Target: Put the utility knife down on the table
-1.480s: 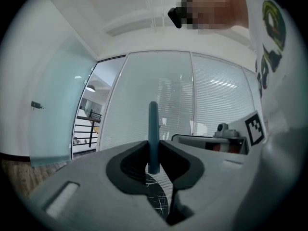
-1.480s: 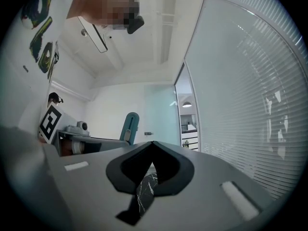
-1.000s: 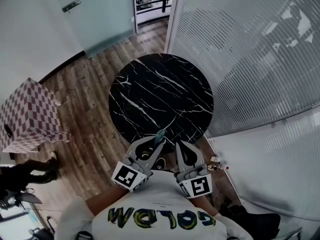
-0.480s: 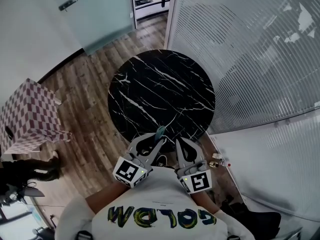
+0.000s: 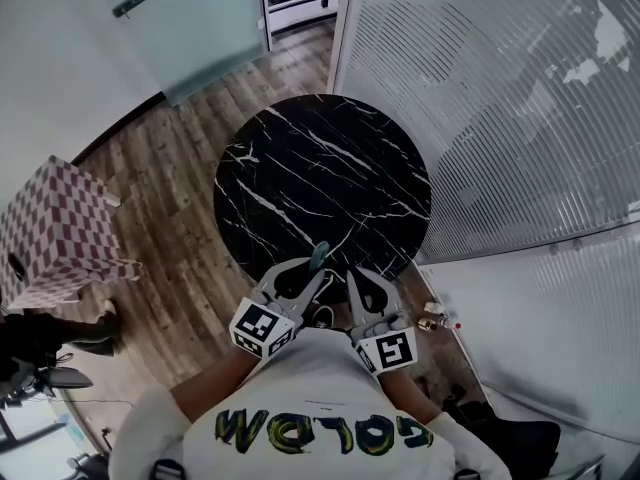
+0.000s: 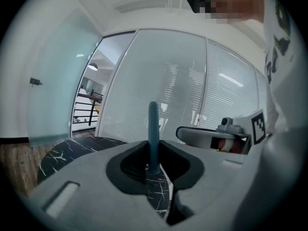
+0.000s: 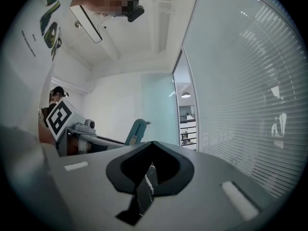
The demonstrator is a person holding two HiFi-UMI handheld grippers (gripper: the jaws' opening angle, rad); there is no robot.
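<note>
A slim teal utility knife (image 5: 319, 255) stands upright between the jaws of my left gripper (image 5: 317, 272), which is shut on it. It hangs over the near edge of the round black marble table (image 5: 320, 168). In the left gripper view the knife (image 6: 153, 124) rises straight out of the left gripper (image 6: 153, 148), with the table (image 6: 62, 150) below. My right gripper (image 5: 352, 277) is close beside it on the right, shut with nothing held. The right gripper view shows the right gripper (image 7: 153, 144) with its tips meeting, and the knife (image 7: 136, 130) to its left.
A pink checkered box (image 5: 55, 233) sits on the wood floor at the left. Glass walls with blinds (image 5: 520, 118) close the right side, with a pale teal door (image 5: 190, 28) at the back. A small fitting (image 5: 434, 320) lies on the floor near my right side.
Both grippers have sunk and moved a little forward toward the table's near edge. The knife stays held in the left gripper.
</note>
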